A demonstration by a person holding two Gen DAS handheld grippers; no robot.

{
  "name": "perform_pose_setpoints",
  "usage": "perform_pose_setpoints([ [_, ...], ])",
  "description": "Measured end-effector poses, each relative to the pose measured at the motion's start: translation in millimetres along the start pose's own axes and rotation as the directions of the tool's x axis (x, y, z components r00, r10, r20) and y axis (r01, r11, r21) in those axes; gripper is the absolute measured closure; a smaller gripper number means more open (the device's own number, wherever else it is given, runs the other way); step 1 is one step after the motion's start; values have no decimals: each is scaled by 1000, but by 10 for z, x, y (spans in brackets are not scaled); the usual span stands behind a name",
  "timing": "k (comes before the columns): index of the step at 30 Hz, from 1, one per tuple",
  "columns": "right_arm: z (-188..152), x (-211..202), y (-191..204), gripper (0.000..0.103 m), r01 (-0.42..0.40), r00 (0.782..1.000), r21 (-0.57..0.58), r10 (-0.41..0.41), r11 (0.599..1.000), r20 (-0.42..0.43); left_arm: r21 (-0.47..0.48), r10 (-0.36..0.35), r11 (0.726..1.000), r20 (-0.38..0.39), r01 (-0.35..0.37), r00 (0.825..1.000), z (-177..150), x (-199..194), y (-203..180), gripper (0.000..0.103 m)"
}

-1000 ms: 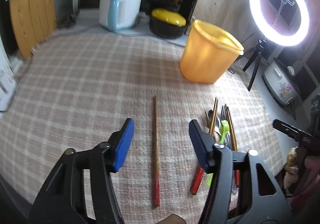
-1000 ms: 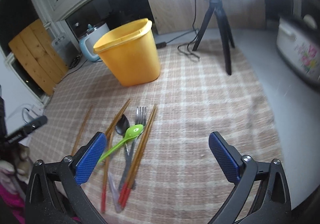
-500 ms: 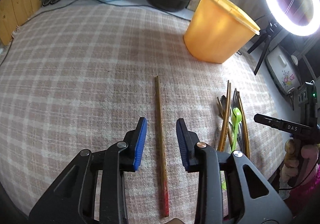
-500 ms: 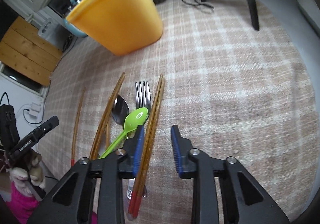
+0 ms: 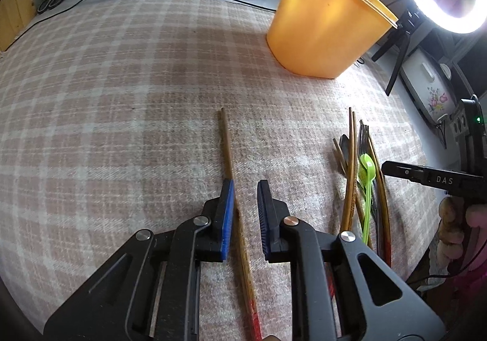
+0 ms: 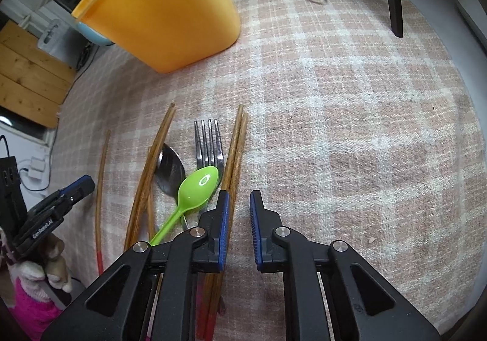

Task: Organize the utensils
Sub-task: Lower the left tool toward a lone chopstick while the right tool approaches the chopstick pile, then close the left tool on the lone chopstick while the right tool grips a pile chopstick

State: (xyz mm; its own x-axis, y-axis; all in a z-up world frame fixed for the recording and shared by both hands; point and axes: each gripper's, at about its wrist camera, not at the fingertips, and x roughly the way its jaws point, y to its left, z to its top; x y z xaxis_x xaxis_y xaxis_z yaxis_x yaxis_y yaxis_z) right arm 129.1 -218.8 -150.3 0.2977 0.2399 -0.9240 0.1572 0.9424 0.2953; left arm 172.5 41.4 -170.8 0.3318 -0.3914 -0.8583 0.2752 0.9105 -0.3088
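Left gripper (image 5: 245,188) closing around a lone red-tipped chopstick (image 5: 226,140) on the checked tablecloth (image 5: 121,97), pads not yet pinching, right gripper (image 6: 236,199) closing beside a chopstick pair (image 6: 236,143), empty, green spoon (image 6: 197,185) and fork (image 6: 208,140) just left, yellow bucket (image 6: 170,9) toward the far edge.

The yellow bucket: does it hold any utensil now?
Cannot tell: the yellow bucket shows only its outer wall; the fork and green spoon lie on the cloth.

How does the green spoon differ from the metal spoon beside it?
The green spoon is bright plastic; the metal spoon is dull grey steel. The green spoon lies on top, its bowl fully visible; the metal spoon is partly covered. Both lie bowl-up on the checked cloth.
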Motion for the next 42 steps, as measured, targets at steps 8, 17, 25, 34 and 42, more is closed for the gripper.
perform_pose_setpoints([
  [8,129,125,177,93,54,998,-31,-55,998,-20,7,-5,1000,-1,5,1000,31,79,21,93],
  [17,286,221,363,93,89,993,-71,-95,993,-77,-26,-28,999,-20,28,999,72,104,97,93],
  [25,309,292,394,97,83,987,-116,-98,990,-131,-31,21,999,-106,-25,994,159,171,54,80],
  [34,386,378,474,96,114,972,-203,-151,973,-182,1,56,998,-110,-56,992,293,262,51,98],
  [42,474,256,291,98,18,989,-113,-34,993,-145,-84,3,996,-78,-9,997,293,126,122,99],
])
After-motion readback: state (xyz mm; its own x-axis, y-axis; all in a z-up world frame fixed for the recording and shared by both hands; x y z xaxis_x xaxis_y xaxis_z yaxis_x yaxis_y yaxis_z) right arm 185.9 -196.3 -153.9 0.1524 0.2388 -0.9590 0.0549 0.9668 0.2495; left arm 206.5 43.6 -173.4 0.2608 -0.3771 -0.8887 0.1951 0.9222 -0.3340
